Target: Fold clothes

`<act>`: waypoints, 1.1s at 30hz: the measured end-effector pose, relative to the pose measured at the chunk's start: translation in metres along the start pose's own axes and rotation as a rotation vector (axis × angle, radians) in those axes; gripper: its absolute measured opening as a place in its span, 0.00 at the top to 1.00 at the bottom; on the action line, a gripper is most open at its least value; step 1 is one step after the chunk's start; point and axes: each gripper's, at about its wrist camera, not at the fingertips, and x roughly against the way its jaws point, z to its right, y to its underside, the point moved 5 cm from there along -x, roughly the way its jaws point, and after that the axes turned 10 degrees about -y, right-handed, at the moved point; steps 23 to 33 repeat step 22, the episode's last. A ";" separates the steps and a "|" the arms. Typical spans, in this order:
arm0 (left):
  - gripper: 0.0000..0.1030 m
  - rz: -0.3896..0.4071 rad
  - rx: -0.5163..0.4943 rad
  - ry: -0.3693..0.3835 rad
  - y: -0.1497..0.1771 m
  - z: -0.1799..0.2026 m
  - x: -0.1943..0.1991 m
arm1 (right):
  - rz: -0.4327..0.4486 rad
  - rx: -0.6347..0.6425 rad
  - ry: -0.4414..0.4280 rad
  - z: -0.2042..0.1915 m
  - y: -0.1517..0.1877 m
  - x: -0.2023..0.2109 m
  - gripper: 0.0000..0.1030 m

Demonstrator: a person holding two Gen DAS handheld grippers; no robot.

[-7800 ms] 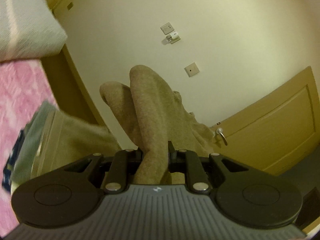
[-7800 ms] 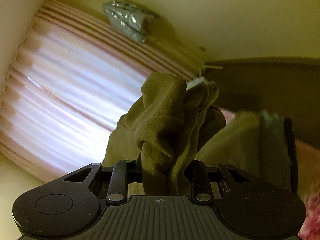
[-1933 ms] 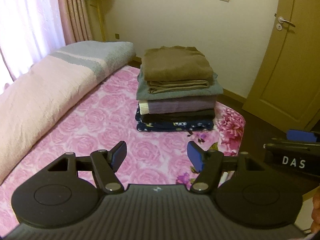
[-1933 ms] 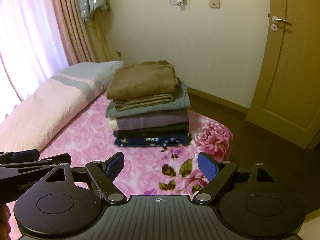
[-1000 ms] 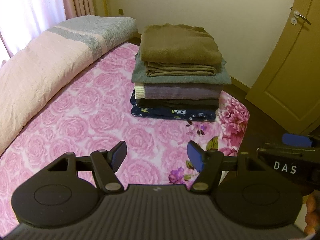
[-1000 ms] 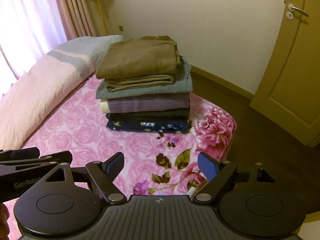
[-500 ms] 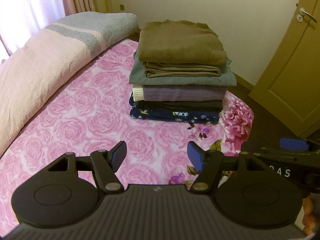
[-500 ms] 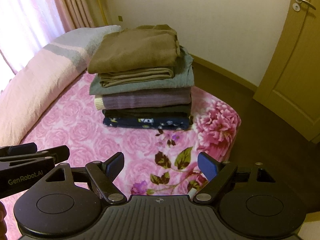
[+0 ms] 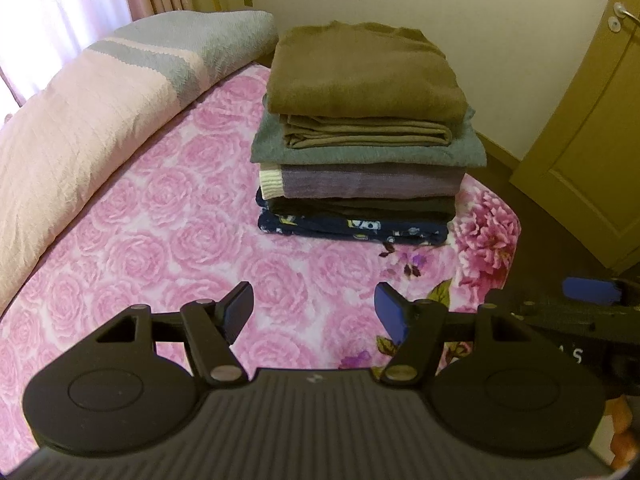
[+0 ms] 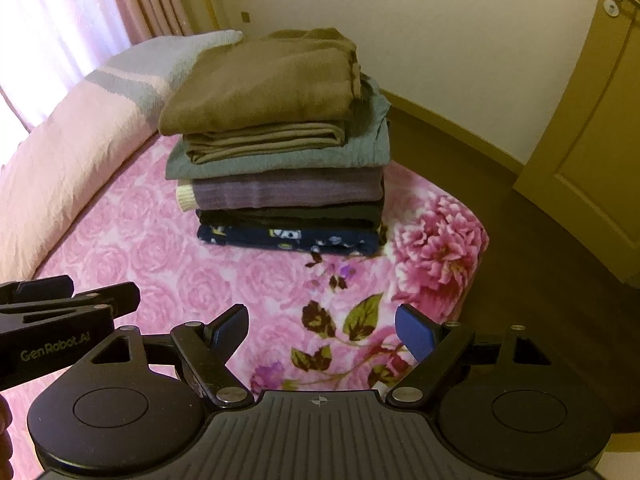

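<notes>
A stack of several folded clothes stands on the pink rose blanket. An olive-brown sweater lies folded on top, over a grey-green piece, a purple one, a black one and a dark blue patterned one. My left gripper is open and holds nothing, hovering over the blanket short of the stack. My right gripper is open and bare too, nearer the bed's flowered corner. Each gripper shows at the edge of the other's view.
A rolled pink and grey quilt lies along the left by the curtained window. The bed corner drops to dark floor on the right. A wooden door stands in the cream wall.
Earlier both grippers held the olive-brown sweater up; now it lies folded on the stack and both are open. Over the last second both have tipped downward a little, closer to the stack.
</notes>
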 end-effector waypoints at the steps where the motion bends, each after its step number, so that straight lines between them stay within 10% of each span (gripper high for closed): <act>1: 0.38 -0.003 -0.002 -0.001 -0.001 0.002 -0.002 | -0.004 0.000 0.000 0.002 -0.001 -0.001 0.19; 33: 0.39 0.024 0.003 -0.054 -0.031 0.035 -0.025 | -0.055 0.029 -0.019 0.037 -0.029 -0.028 0.19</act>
